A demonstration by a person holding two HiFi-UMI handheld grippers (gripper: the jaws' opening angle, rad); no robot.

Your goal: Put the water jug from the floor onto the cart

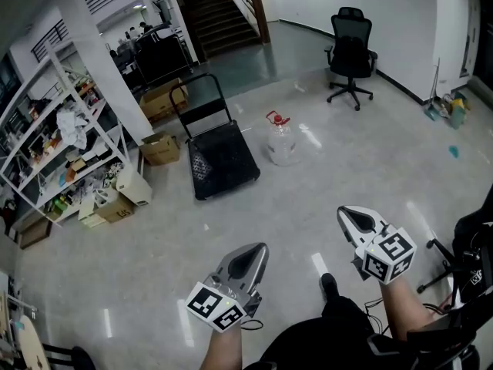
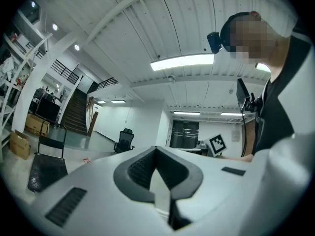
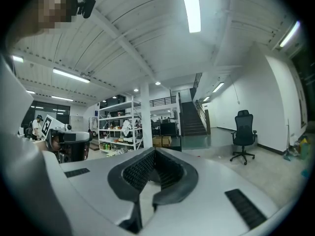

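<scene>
The clear water jug (image 1: 283, 142) with a red cap stands upright on the pale floor, just right of the black flat cart (image 1: 224, 163). The cart's upright handle (image 1: 202, 97) is at its far end. Both grippers are held low in front of me, well short of the jug. My left gripper (image 1: 261, 247) has its jaws together with nothing between them, and my right gripper (image 1: 343, 213) is shut and empty too. In the left gripper view the gripper (image 2: 156, 150) points past the cart (image 2: 43, 173); only the jug's red cap (image 2: 86, 160) peeks over the jaw. The right gripper (image 3: 155, 152) faces the shelves.
A white shelf rack (image 1: 58, 141) full of clutter stands at the left, with cardboard boxes (image 1: 160, 149) on the floor beside it. A black office chair (image 1: 350, 58) is at the back right. Stairs (image 1: 219, 14) rise at the back. A chair base (image 1: 439, 264) is near my right.
</scene>
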